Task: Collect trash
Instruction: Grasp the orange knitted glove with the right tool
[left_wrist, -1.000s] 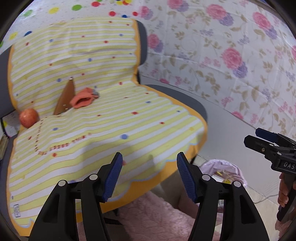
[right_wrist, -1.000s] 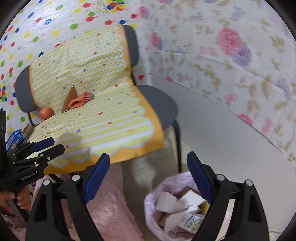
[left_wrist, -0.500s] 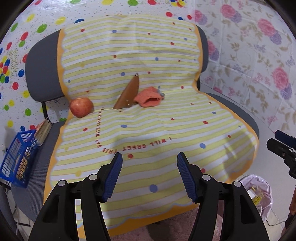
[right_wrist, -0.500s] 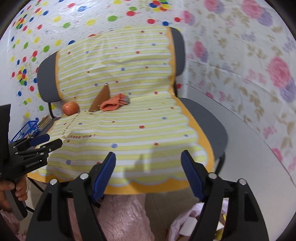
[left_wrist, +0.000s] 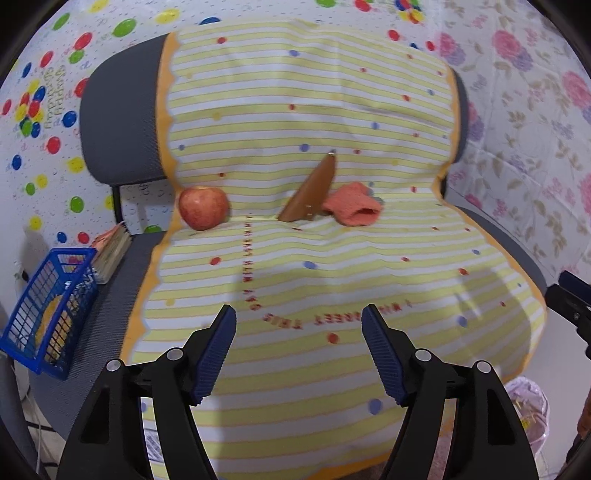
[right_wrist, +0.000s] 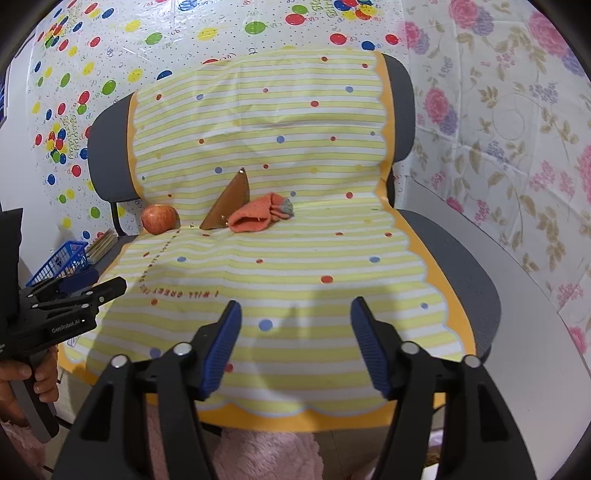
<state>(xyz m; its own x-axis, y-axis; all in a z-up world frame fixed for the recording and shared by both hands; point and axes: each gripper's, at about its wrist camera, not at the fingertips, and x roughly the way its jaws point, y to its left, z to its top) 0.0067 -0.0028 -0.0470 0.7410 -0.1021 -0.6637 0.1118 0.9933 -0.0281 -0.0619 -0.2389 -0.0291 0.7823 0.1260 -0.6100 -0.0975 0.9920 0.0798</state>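
Views swung onto chair; striped cloth (left_wrist: 332, 258), round apple (left_wrist: 203, 207).

We have swung both views left since a second ago: the chair (left_wrist: 122, 122) with its striped cloth (left_wrist: 314, 258) now fills them, where the trash bag (left_wrist: 526, 400) sat near centre of the right view. The left gripper (left_wrist: 299, 350) is opening wider, empty; the right gripper (right_wrist: 295, 347) has narrowed, also empty

"GenRobot.AI" on left hand-held gripper (right_wrist: 83, 291), "I WILL GREET" on cloth (right_wrist: 295, 258)
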